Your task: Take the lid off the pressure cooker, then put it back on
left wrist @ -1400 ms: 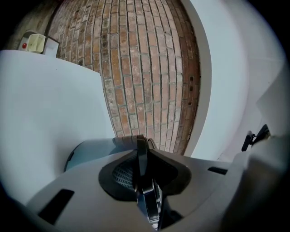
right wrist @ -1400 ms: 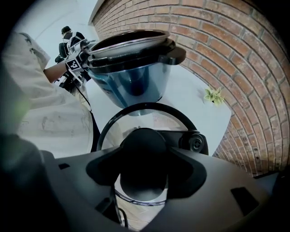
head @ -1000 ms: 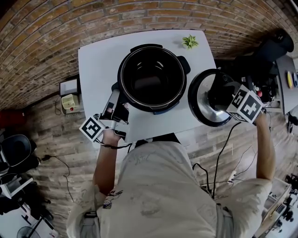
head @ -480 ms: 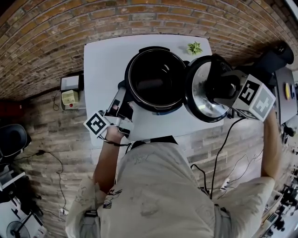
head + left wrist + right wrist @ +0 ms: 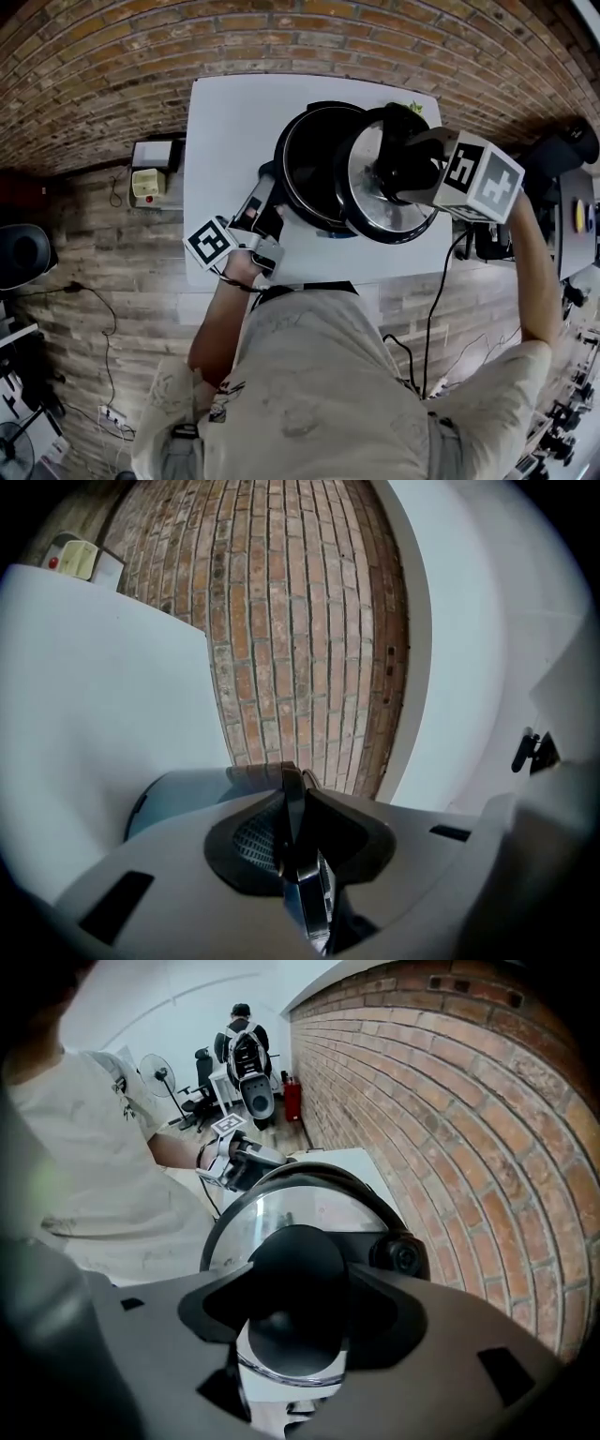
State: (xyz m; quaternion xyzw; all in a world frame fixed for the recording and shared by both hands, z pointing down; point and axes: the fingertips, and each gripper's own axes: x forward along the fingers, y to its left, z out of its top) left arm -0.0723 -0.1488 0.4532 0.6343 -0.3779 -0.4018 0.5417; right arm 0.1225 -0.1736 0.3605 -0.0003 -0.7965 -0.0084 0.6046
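Nearest the head camera: one person in a pale shirt [image 5: 319, 375], holding two hand-held grippers, each with one marker cube.

Left hand-held gripper [image 5: 265, 195]: jaws nearly together, clamped on the thin black side handle [image 5: 292, 803] at the pressure cooker's left rim.

Right hand-held gripper [image 5: 392, 169]: jaws wide apart, pressed on the round black knob [image 5: 296, 1265] of the lid.

One lid [image 5: 380, 214]: steel with a black rim, held off the worktop, tilted, over the right part of the pot's mouth. Whether it touches the rim cannot be told.

One pressure cooker [image 5: 314, 155]: open, dark inside, standing on one white worktop [image 5: 225, 131].

One small green plant [image 5: 415, 110]: at the worktop's far edge, mostly hidden behind the lid.

One yellow box [image 5: 144, 185]: off the worktop's left side.

Beyond: one brick wall [image 5: 141, 56].
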